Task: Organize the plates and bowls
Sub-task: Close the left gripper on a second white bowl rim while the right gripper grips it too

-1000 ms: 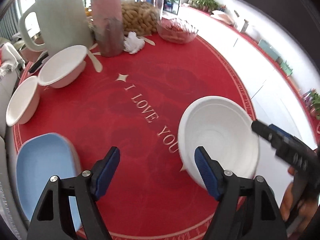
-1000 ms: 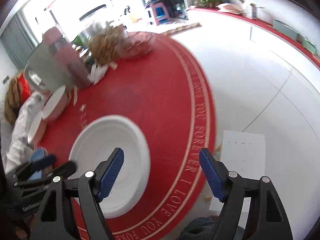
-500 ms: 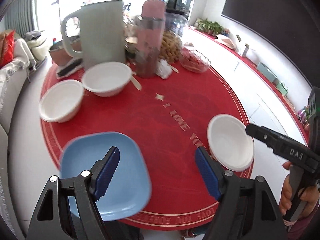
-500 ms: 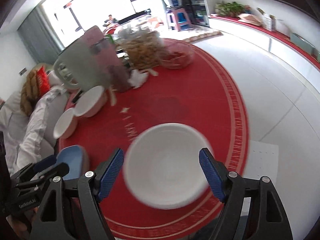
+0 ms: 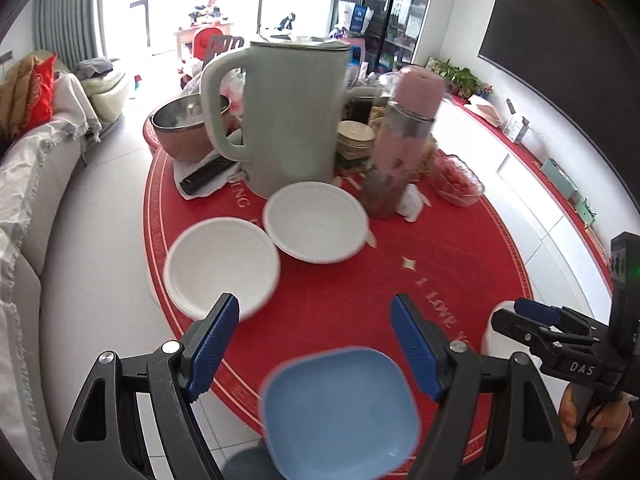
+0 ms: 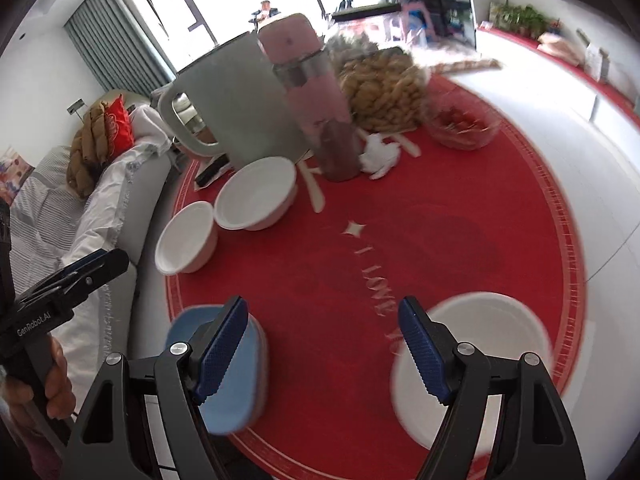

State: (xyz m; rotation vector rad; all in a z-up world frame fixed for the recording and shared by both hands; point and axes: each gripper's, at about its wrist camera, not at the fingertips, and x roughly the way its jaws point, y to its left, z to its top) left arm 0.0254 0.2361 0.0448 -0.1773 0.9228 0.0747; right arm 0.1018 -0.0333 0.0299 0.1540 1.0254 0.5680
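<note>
Left wrist view, from the left edge: a sofa [image 5: 36,184] draped in white cloth stands beside the round red counter [image 5: 440,248]. Two white bowls [image 5: 222,260] sit rim to rim near the counter's left edge — the nearer one partly behind the blue pad of the left hand-held gripper [image 5: 314,344], whose jaws stand wide with nothing between them. Below that gap a blue square plate [image 5: 340,408] lies at the counter's near edge. Behind the farther white bowl rise a pale green kettle [image 5: 292,120] and, to its right, a pink bottle [image 5: 404,136]. At far right the right hand-held gripper [image 5: 532,320] is in view, held by a hand [image 5: 576,416].

Right wrist view, same order: the left tool and its hand [image 6: 56,384] at the left border, then the blue plate [image 6: 236,372] behind the left pad. The right hand-held gripper [image 6: 324,348] is also spread wide and empty — bare red cloth shows between its pads. A third white bowl [image 6: 492,344], blurred, sits just right of the right pad at the near edge.
</note>
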